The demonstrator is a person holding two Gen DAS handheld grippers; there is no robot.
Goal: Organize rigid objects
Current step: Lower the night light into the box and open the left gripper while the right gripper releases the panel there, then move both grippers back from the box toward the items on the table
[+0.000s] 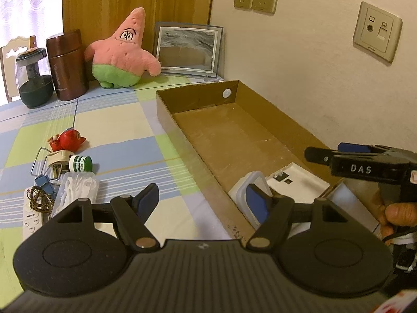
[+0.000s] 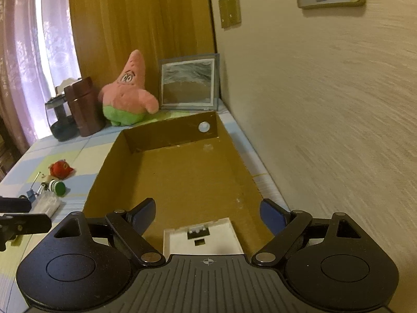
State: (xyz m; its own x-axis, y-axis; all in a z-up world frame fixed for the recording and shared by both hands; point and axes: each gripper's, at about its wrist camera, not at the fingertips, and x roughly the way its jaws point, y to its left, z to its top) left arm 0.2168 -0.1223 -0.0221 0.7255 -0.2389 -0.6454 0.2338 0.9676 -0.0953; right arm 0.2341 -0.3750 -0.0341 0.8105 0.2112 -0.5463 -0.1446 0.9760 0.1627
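The left gripper (image 1: pixel 202 198) is angled downward over the near edge of the cardboard box (image 1: pixel 182 127), its jaws spread wide with nothing between the pads; one finger is seen over the checked cloth of the counter (image 1: pixel 125 130), the other over a white lidded container (image 1: pixel 250 185) lying in the box's near end. The right gripper (image 2: pixel 208 215) is likewise pointed down into the box (image 2: pixel 109 161), jaws spread and empty, above a flat white item (image 2: pixel 203 237) on the box floor. In the left wrist view the right gripper (image 1: pixel 336 151) is seen at the right, held by a hand (image 1: pixel 396 216) whose fingers are wrapped round its grip.

Two items are counted inside the box. To the left of the box, well apart from it, a loose cluster is laid on the counter: one red figure (image 1: pixel 68 140), one green-capped small bottle (image 1: pixel 81 163), one clear case of floss picks (image 1: pixel 75 190), one white remote (image 1: pixel 32 216), one blue binder clip (image 1: pixel 44 181) and one cord (image 1: pixel 39 199) on the remote. At the far end stand one pink plush star (image 1: pixel 122 52), one brown flask (image 1: pixel 67 65), one glass jar (image 1: pixel 32 78) and one framed picture (image 1: pixel 187 49).
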